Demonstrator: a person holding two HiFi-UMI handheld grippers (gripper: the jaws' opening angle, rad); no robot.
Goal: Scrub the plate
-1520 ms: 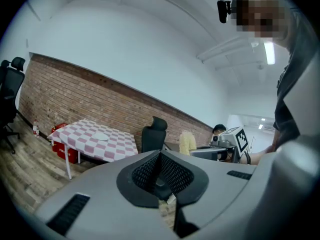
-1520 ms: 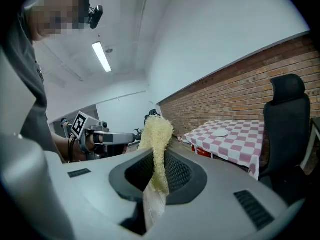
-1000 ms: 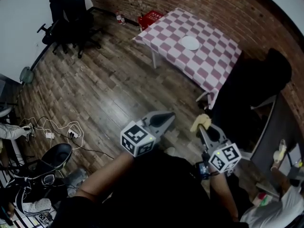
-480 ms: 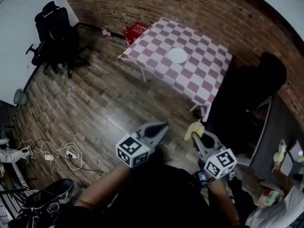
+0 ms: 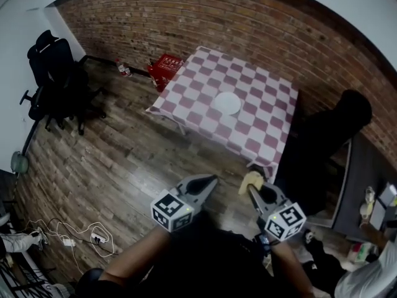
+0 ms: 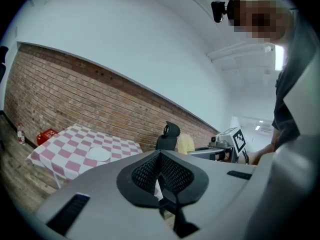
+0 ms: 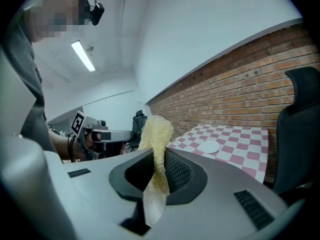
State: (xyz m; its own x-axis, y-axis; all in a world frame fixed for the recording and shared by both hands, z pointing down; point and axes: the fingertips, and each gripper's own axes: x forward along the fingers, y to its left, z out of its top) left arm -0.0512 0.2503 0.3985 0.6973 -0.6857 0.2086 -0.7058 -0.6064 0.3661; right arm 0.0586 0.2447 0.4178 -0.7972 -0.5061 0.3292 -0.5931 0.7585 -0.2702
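Note:
A white plate (image 5: pixel 227 103) lies near the middle of a table with a pink-and-white checked cloth (image 5: pixel 192 95), well ahead of both grippers. The plate (image 6: pixel 99 154) shows small at left in the left gripper view, and the plate (image 7: pixel 210 146) is far off in the right gripper view. My right gripper (image 5: pixel 251 190) is shut on a yellow loofah scrubber (image 7: pixel 156 149) that sticks up from its jaws; the scrubber (image 5: pixel 250 181) is low in the head view. My left gripper (image 5: pixel 209 180) is shut with nothing in it. Both are held in the air, apart from the table.
A brick wall (image 5: pixel 205 23) runs behind the table. A black office chair (image 5: pixel 329 141) stands at the table's right, another black chair (image 5: pixel 53 82) at far left. A red crate (image 5: pixel 164 67) and bottles sit by the wall. Cables (image 5: pixel 74 241) lie on the wooden floor.
The view has swung up and forward: table and plate now sit lower and nearer the middle. Both grippers keep their pose, the right still holding the scrubber.

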